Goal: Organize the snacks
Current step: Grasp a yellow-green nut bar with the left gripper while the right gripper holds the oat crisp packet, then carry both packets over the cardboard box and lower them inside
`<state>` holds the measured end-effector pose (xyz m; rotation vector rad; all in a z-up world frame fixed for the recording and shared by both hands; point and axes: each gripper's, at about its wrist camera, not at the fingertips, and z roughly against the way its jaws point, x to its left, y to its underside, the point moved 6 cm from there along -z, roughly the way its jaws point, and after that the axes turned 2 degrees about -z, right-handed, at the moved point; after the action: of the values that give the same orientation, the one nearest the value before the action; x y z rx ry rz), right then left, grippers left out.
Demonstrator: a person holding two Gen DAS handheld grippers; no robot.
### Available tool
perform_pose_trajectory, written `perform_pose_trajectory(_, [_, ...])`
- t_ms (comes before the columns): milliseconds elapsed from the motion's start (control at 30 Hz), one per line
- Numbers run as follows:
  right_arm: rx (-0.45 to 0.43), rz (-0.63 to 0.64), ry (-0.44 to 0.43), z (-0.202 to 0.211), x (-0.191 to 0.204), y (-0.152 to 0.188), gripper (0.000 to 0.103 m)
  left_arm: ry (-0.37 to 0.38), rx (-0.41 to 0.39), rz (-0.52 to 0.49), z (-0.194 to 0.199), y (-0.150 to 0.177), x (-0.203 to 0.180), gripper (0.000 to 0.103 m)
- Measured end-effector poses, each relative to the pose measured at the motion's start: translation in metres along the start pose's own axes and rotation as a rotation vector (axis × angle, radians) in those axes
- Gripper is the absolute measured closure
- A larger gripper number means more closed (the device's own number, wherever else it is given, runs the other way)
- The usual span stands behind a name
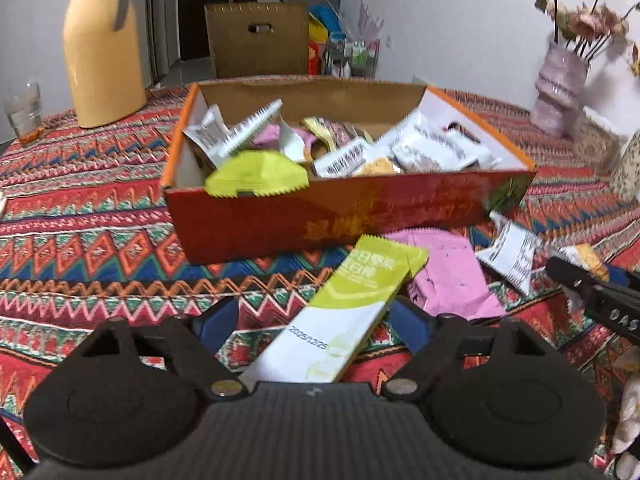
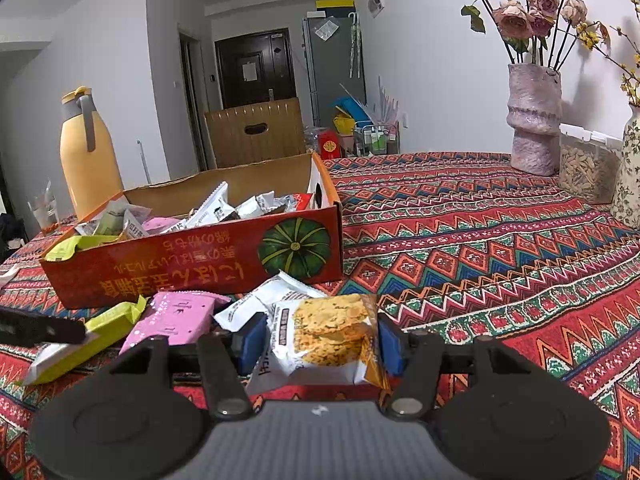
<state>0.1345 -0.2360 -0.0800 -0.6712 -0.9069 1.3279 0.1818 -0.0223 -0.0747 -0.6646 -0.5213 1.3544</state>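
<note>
A red cardboard box (image 1: 360, 216) (image 2: 192, 264) holds several snack packets. In front of it on the patterned cloth lie a green-and-white packet (image 1: 344, 308) (image 2: 92, 340), a pink packet (image 1: 448, 276) (image 2: 176, 316), a white packet (image 1: 512, 252) and a cracker packet (image 2: 328, 336). My left gripper (image 1: 316, 320) is open with its blue pads either side of the green-and-white packet. My right gripper (image 2: 320, 340) is open, its pads flanking the cracker packet; I cannot tell whether they touch it. Its finger also shows in the left wrist view (image 1: 592, 292).
A yellow thermos jug (image 1: 104, 52) (image 2: 88, 156) and a glass (image 1: 24, 108) stand at the back left. A pink vase of flowers (image 2: 534, 116) (image 1: 560, 84), a clear container of seeds (image 2: 588, 172) and a floral vase (image 2: 632, 176) stand at the right. A wooden chair back (image 2: 256, 132) is behind the table.
</note>
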Motion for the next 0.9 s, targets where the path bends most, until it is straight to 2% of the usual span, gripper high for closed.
perform_pose_trajectory(100, [-0.002,0.001,-0.003,0.000,0.001,0.001,0.046,0.017,0.030,0.002,-0.011,0.005,-0.001,0.037])
perform_pose_trajectory(300, [-0.006,0.001,-0.013,0.001,0.001,0.001,0.046,0.010,0.026,-0.016,-0.012,0.010,-0.004,0.041])
perform_pose_trajectory(367, [-0.004,0.002,-0.013,0.001,0.002,0.001,0.046,0.002,0.029,-0.029,-0.012,0.013,-0.007,0.046])
perform_pose_trajectory(433, [-0.001,0.007,-0.012,0.000,0.002,0.001,0.046,-0.009,0.023,-0.052,-0.010,0.016,-0.012,0.061])
perform_pose_trajectory(467, [0.001,0.010,-0.013,0.000,0.003,0.001,0.046,-0.013,0.020,-0.058,-0.010,0.016,-0.014,0.064])
perform_pose_trajectory(900, [-0.020,0.058,-0.047,0.020,0.020,-0.006,0.046,-0.035,-0.029,-0.042,0.018,0.019,-0.016,0.066])
